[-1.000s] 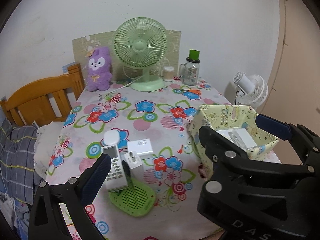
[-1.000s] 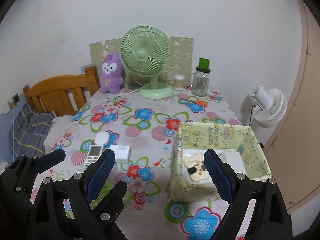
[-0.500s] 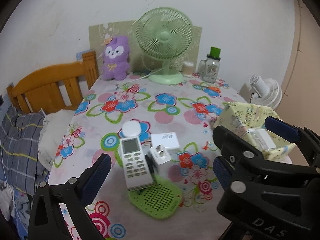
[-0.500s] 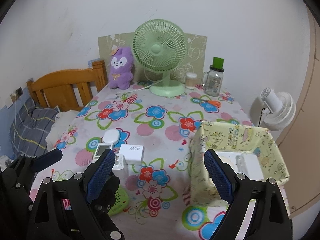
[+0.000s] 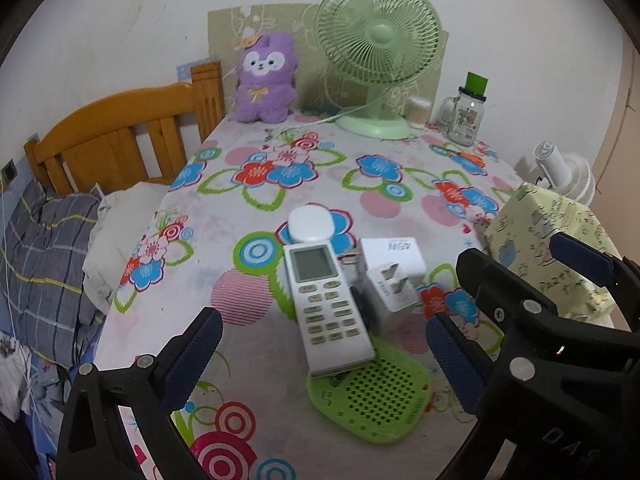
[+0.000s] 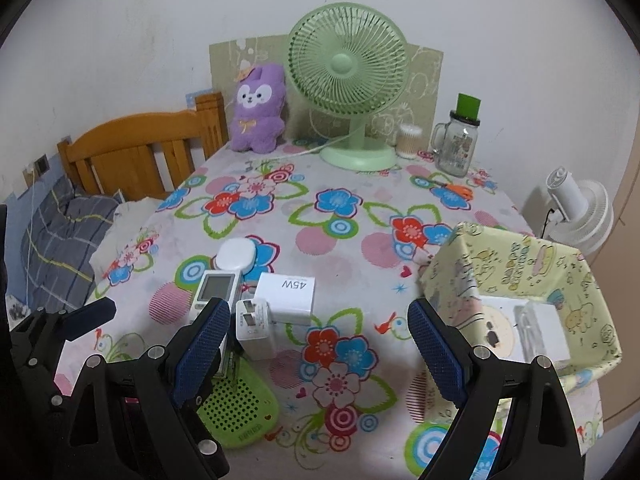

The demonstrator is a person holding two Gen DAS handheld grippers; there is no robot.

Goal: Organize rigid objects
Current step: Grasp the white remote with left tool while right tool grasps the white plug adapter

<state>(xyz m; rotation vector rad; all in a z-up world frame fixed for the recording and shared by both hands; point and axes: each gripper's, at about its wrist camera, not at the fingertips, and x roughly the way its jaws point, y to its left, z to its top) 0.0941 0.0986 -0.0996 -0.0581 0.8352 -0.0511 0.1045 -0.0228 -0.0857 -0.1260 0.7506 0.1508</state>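
Note:
A white remote (image 5: 326,300) lies on the flowered table, its near end resting on a green perforated pad (image 5: 372,396). Beside it are a white plug adapter (image 5: 390,292), a white 45W charger (image 5: 394,256) and a round white case (image 5: 310,224). My left gripper (image 5: 320,360) hovers open just in front of the remote, nothing between its fingers. My right gripper (image 6: 320,348) is open too, over the cloth between the adapter (image 6: 254,328) and a yellow fabric basket (image 6: 504,240) holding white items.
A green fan (image 6: 346,64), purple plush (image 6: 256,108), swab pot (image 6: 408,140) and glass jar (image 6: 456,148) line the far edge. Orange scissors (image 6: 456,190) lie near the jar. A wooden bed end (image 5: 120,140) and bedding sit left, a white floor fan (image 6: 580,216) right.
Both grippers have come down and forward toward the table. The remote and chargers now look larger and sit nearer the left gripper's fingers. Both stayed open.

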